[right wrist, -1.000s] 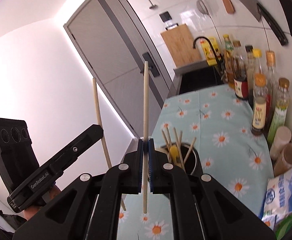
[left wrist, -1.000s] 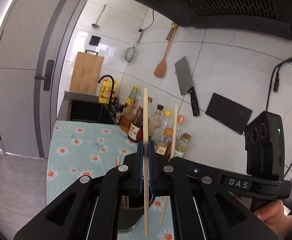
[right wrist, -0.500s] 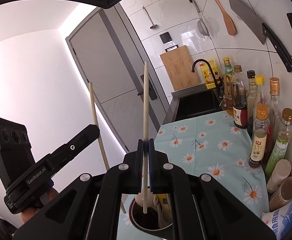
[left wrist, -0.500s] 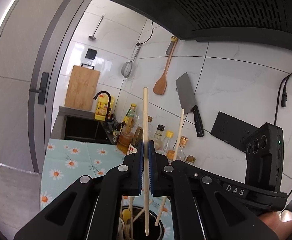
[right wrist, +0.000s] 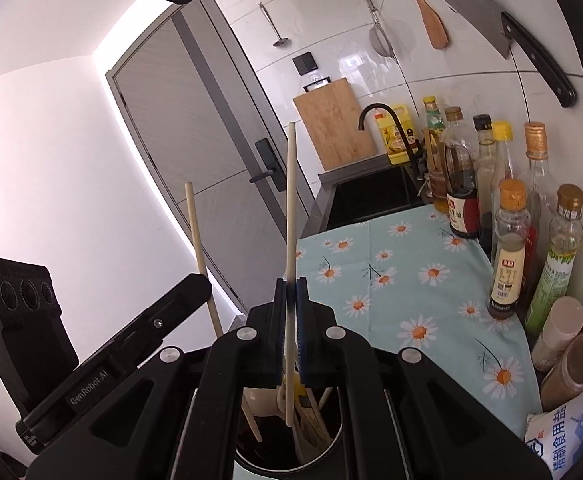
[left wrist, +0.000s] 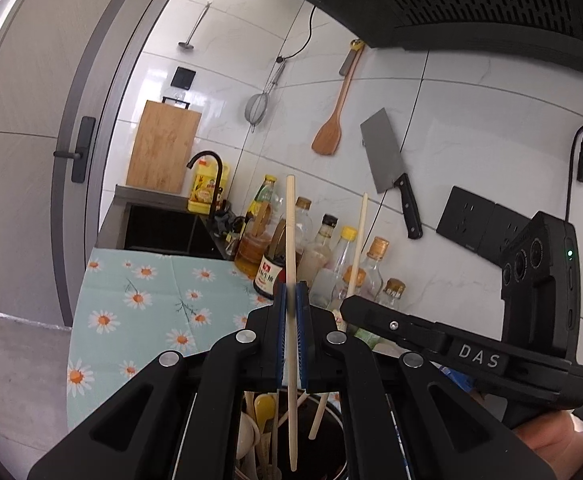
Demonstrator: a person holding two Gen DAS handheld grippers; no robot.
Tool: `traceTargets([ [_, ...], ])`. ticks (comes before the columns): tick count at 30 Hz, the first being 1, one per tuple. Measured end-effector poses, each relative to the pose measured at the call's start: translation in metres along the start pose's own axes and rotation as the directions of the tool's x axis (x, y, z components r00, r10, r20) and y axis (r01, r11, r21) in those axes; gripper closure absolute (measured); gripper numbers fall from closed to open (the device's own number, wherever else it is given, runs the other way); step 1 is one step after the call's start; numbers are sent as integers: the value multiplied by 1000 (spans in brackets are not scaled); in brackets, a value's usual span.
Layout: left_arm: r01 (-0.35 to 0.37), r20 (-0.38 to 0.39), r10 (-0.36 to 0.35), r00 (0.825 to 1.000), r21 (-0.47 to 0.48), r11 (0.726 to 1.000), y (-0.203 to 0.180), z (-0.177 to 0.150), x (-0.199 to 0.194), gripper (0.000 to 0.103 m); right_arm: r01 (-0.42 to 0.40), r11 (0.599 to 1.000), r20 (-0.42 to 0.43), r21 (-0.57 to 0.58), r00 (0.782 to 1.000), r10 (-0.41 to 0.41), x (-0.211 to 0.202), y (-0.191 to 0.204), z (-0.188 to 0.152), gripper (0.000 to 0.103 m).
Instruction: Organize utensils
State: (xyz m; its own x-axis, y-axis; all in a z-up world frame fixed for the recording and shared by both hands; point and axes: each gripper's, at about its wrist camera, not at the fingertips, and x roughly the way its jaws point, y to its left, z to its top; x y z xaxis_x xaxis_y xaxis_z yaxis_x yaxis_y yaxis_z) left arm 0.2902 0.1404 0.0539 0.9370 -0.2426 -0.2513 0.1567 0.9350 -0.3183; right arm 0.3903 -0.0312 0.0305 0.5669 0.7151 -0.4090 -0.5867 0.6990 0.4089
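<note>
My left gripper [left wrist: 290, 304] is shut on an upright wooden chopstick [left wrist: 290, 240]. Its lower end hangs inside the mouth of a dark round utensil holder [left wrist: 331, 428] that holds spoons and other chopsticks. My right gripper [right wrist: 290, 300] is shut on a second upright chopstick [right wrist: 290, 208], whose tip also dips into the utensil holder [right wrist: 291, 464] right below. Each gripper appears in the other's view: the right gripper body [left wrist: 431, 340] with its chopstick [left wrist: 357, 248], the left gripper body [right wrist: 103, 356] with its chopstick [right wrist: 201, 256].
The holder stands on a daisy-print cloth [right wrist: 403, 280]. Sauce and oil bottles [right wrist: 507, 220] line the wall on the right, with jars and a blue bag [right wrist: 571, 436] close by. A sink [left wrist: 167, 228], cutting board [left wrist: 163, 146] and door lie beyond. A cleaver [left wrist: 387, 164] and spatula hang on tiles.
Both grippers have come forward and down over the utensil holder. The chopsticks' lower tips, earlier above the cloth, now sit inside the holder's mouth. Both grips stayed shut.
</note>
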Motion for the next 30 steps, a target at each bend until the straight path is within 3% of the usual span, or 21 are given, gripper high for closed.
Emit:
traceTargets([
  [11,-24,-61,24,998,1,1000,-1,-19,0,98,13,999,-53,33,999,-11,3,-2,-19,97],
  [14,-46,-70,46,997,-4,999,-1,-19,-5,97,8,999,-69,50,998,-5,-1,-1,-20,84],
  [20,-68,-66,68,995,-6,998,-4,-17,-21,97,11,999,-44,49,999,-9,-18,7,-20,84],
  [23,-73,-59,72,996,-17,997,-5,-16,-33,77,15,999,-32,43,999,-14,-30,14,-22,84],
  [27,-66,-55,66,996,-5,998,-11,-15,-47,77,20,999,-19,35,1000,-19,-45,20,-24,84],
  [30,-61,-58,61,997,-2,998,-16,-16,-57,77,17,1000,-28,25,999,-16,-56,22,-26,75],
])
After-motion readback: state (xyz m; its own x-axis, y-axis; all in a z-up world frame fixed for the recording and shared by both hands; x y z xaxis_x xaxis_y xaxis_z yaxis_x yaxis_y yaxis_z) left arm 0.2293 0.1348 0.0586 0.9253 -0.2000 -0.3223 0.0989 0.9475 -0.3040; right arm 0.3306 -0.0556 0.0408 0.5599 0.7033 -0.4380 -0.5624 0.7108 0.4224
